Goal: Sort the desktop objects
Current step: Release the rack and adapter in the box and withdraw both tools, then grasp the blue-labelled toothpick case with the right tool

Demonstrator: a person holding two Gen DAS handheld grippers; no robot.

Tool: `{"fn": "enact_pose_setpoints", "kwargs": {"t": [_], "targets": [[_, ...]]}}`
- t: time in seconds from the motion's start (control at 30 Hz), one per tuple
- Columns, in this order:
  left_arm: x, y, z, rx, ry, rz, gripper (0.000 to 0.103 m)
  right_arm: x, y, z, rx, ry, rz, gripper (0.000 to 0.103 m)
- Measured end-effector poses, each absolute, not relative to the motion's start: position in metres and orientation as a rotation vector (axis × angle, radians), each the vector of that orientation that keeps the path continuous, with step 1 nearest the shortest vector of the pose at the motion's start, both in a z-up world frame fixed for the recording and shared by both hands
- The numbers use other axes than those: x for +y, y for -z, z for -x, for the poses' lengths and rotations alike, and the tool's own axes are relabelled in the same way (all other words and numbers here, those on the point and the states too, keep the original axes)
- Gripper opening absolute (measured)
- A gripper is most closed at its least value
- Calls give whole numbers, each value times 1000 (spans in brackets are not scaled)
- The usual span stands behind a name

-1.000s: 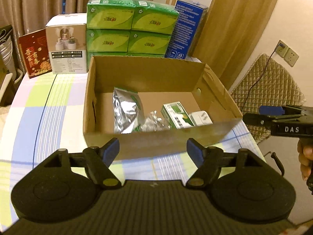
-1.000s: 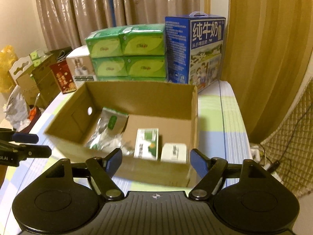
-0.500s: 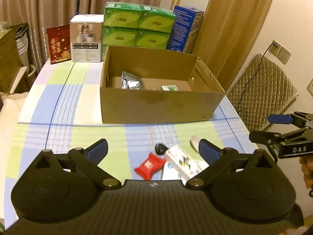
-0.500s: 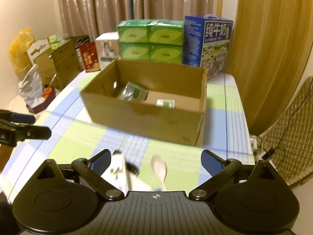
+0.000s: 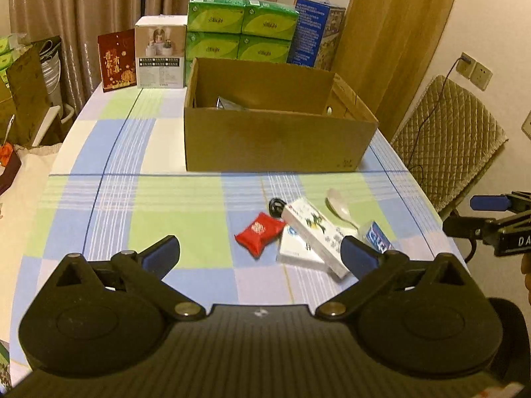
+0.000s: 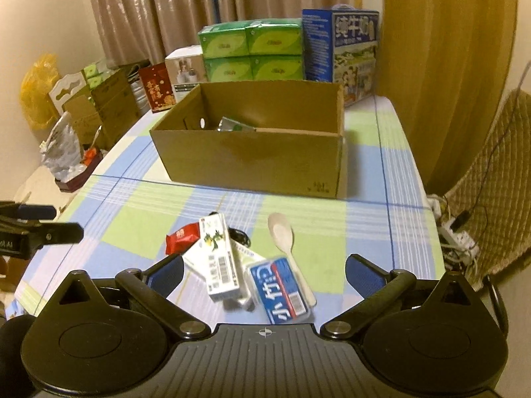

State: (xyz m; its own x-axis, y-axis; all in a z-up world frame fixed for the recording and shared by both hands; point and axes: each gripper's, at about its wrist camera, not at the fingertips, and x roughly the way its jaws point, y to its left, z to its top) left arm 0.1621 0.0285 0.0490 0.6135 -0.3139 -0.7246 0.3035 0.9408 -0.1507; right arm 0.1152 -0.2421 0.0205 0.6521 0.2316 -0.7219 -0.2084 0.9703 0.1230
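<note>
Centrally, low in both wrist views, the left gripper (image 5: 260,253) and right gripper (image 6: 264,270) hang with jaws spread wide, holding nothing. Between them on the checked tablecloth (image 5: 139,212) lie a red packet (image 5: 260,232), white carton (image 6: 217,258), spoon (image 6: 285,235) and blue packet (image 6: 282,290). Above sits the cardboard box (image 5: 275,142).

Place: a home, likely a dining corner
Table: checked tablecloth (image 5: 139,205), lower centre
Backdrop: beige curtains (image 6: 149,10) across the top
Right edge: quilted chair (image 5: 444,139) (a wall socket (image 5: 473,70) above it)
Stock: green tissue packs (image 5: 239,30), milk carton (image 6: 341,49)
</note>
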Motion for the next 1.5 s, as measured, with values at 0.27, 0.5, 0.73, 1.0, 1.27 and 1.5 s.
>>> {"fn": "enact_pose_setpoints", "kwargs": {"t": [0.27, 0.5, 0.73, 1.0, 1.27, 1.5], "targets": [[25, -26, -144, 873, 368, 9, 101, -263, 1, -89, 852, -220, -92, 101], [13, -7, -139, 907, 380, 2, 101, -266, 22, -80, 877, -223, -68, 101], [-2, 5, -145, 926, 388, -15, 101, -270, 37, -92, 905, -269, -28, 101], [-21, 20, -162, 954, 381, -26, 101, -270, 61, -119, 956, -349, 20, 95], [-37, 37, -179, 982, 389, -51, 101, -265, 84, -147, 1008, -419, 84, 78], [-42, 47, -188, 1001, 395, -49, 101, -260, 102, -167, 1048, -434, 130, 72]]}}
